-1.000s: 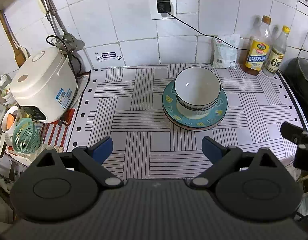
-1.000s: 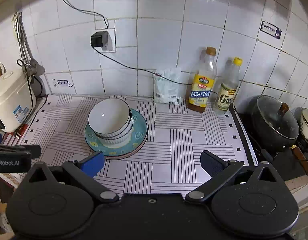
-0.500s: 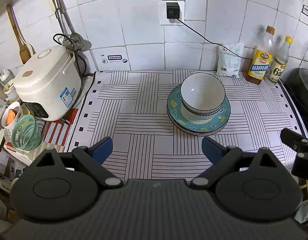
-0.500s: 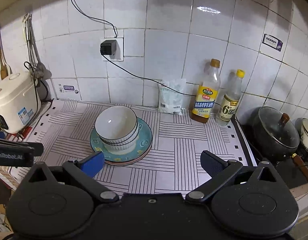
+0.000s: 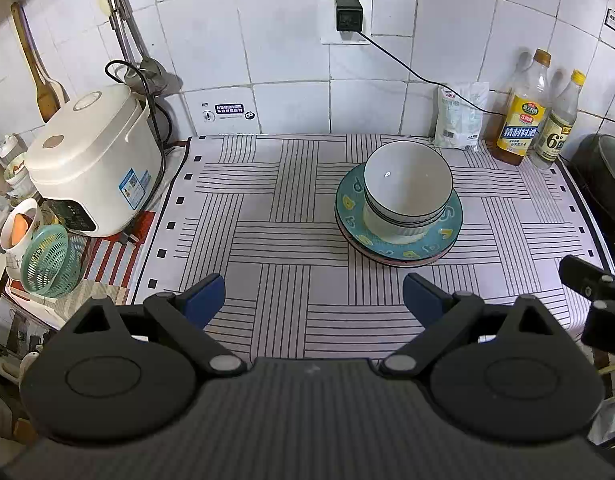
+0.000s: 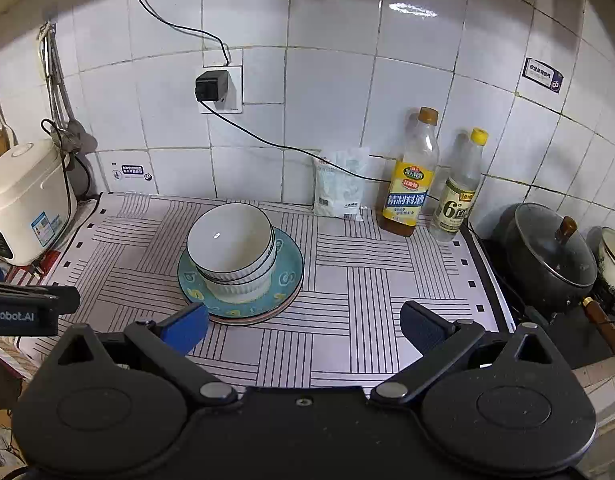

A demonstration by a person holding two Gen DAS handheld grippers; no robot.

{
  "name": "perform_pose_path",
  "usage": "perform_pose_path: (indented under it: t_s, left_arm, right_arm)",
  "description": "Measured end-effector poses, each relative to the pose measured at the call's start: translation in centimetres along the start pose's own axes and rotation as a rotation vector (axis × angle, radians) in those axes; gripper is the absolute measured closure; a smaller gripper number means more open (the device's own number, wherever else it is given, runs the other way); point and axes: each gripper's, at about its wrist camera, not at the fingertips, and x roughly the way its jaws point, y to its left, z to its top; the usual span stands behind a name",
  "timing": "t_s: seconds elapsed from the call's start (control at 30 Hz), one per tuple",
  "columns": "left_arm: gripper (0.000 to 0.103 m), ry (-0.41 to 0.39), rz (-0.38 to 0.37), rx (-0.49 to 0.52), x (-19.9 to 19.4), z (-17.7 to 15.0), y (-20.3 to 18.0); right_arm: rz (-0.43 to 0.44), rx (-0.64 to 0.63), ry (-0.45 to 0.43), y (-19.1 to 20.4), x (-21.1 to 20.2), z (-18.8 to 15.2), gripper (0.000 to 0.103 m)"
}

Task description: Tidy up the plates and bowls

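Note:
White ribbed bowls sit nested in a stack on a teal plate, which lies on another plate on the striped mat. The stack also shows in the right wrist view on the teal plate. My left gripper is open and empty, held back over the mat's near edge, short of the stack. My right gripper is open and empty, near the front edge, with its left finger just in front of the plates.
A white rice cooker stands at the left, with a green basket in front of it. Two bottles and a white bag stand by the tiled wall. A black lidded pot sits at the right.
Both grippers have pulled back and risen away from the stack, which now looks smaller and farther. Bowls and plates have not moved.

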Motion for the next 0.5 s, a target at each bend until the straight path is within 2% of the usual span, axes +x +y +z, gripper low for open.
perform_pose_path:
  t_s: [0.5]
  left_arm:
    - [0.006,0.007,-0.007,0.017,-0.17,-0.26,-0.14]
  right_arm:
    - [-0.015,-0.001,0.03,0.56,0.26,-0.32,0.0]
